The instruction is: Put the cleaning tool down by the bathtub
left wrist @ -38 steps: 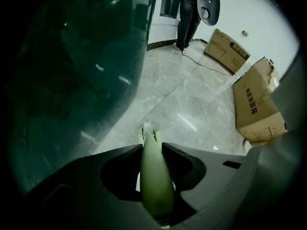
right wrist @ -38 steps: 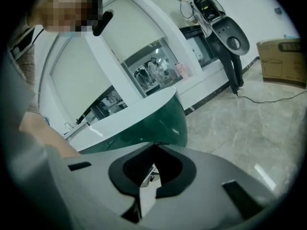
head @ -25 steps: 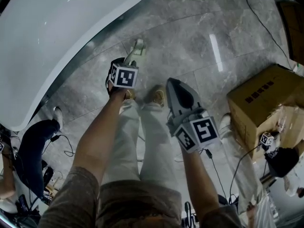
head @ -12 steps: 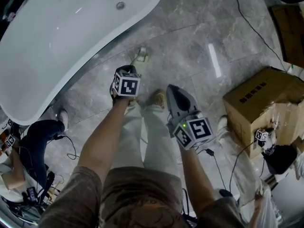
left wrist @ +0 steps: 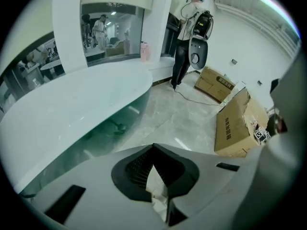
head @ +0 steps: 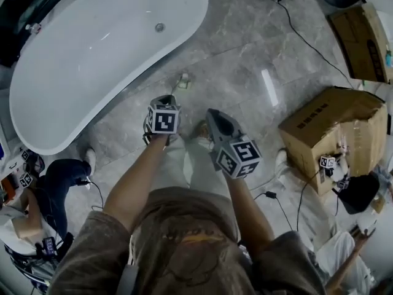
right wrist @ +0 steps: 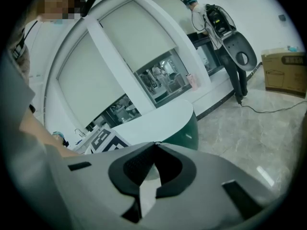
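The cleaning tool [head: 183, 80], small and pale, lies on the grey marble floor just off the curved side of the white bathtub [head: 92, 54], which also fills the left of the left gripper view [left wrist: 72, 114]. My left gripper [head: 161, 104] hangs above the floor a little nearer than the tool, apart from it. Its jaws have just been closing and now meet at the tips with nothing between them [left wrist: 153, 145]. My right gripper [head: 214, 117] floats beside it to the right, shut and empty [right wrist: 154, 143].
An open cardboard box [head: 325, 131] stands at the right, another [head: 362, 32] at the far right. Cables [head: 295, 32] run over the floor. One person crouches at the lower left [head: 55, 177], another sits at the lower right [head: 359, 192]. My own legs are under the grippers.
Both grippers have risen away from the floor. The left one, close over the tool a second ago, now stands clear of it; the tool stays on the floor.
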Motion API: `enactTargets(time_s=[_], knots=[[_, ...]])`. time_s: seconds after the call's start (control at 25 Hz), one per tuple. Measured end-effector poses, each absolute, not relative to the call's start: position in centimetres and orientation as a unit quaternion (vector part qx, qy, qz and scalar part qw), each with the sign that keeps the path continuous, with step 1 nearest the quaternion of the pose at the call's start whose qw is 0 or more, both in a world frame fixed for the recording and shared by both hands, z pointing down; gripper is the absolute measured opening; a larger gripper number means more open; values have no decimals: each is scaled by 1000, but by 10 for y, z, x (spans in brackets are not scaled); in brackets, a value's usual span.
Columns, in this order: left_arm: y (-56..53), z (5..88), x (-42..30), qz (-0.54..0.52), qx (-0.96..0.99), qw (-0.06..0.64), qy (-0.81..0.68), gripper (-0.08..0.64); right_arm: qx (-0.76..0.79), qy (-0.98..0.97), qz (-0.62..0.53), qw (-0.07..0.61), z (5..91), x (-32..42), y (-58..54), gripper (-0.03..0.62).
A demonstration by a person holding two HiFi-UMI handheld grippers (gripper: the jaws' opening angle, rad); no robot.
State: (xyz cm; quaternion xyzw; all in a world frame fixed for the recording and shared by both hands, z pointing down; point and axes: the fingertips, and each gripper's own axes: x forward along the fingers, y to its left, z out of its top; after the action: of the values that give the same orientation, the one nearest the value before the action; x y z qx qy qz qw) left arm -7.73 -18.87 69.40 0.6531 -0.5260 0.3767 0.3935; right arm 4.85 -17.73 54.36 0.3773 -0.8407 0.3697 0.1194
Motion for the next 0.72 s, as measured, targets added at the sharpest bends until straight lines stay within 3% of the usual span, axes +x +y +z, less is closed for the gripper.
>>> enactTargets(time_s=[0.72], knots=[[-170, 467, -93, 267, 718, 328, -553, 11, 365, -856, 345, 124, 412, 21, -160, -2]])
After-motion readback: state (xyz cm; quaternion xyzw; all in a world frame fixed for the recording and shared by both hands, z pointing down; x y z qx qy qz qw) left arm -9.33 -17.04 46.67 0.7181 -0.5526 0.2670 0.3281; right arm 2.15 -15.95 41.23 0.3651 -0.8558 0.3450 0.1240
